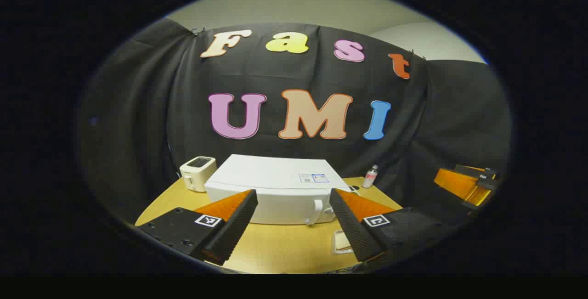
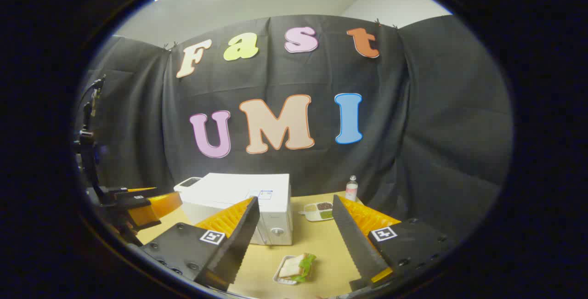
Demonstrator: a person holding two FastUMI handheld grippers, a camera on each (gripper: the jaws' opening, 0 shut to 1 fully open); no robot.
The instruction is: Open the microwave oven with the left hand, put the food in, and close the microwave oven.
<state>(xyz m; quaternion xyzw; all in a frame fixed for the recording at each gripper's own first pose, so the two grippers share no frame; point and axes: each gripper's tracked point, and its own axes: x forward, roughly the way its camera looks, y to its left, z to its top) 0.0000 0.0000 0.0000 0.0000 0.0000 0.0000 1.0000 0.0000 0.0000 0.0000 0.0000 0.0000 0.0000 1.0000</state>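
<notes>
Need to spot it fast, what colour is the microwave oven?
White; the microwave oven shows best in the left gripper view.

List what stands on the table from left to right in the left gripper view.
Toaster → microwave oven → small bottle.

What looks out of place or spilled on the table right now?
Nothing stands out. The microwave sits square with its door closed, the sandwich lies in its tray in front, the toaster and bottle stand upright, and no spill shows on the table.
</notes>
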